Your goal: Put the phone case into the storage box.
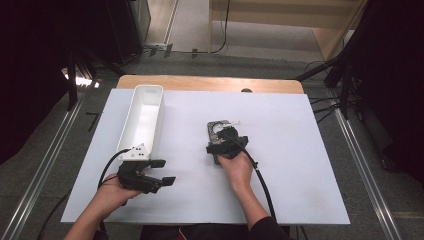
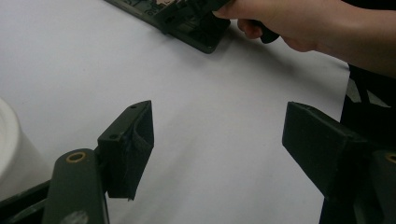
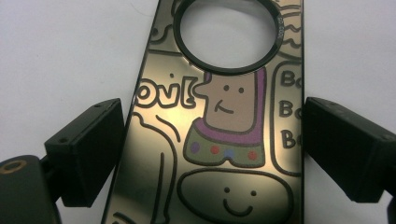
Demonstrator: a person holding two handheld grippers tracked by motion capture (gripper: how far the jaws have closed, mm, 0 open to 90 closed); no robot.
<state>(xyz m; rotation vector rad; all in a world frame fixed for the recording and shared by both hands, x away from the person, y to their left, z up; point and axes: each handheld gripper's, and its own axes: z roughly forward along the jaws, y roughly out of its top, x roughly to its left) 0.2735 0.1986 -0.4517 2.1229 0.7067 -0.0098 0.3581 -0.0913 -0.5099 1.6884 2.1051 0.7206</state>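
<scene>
My right hand-held gripper (image 3: 212,154) straddles the hanger (image 3: 219,140), jaws apart; my left hand-held gripper (image 2: 217,154) gapes at seven o'clock, beside the bin (image 1: 142,120).

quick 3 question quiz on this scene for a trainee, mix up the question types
1. True or false: the right tool straddles the door hanger, one jaw at each long edge.
2. Where is the white bin? A) beyond the left tool B) beside the right hand C) at the table's right edge
3. Fill in: the cartoon-printed hanger has a round ____ near one end.

Key:
1. True; the jaws are spread, and it is unclear whether they touch it.
2. A
3. hole
</scene>
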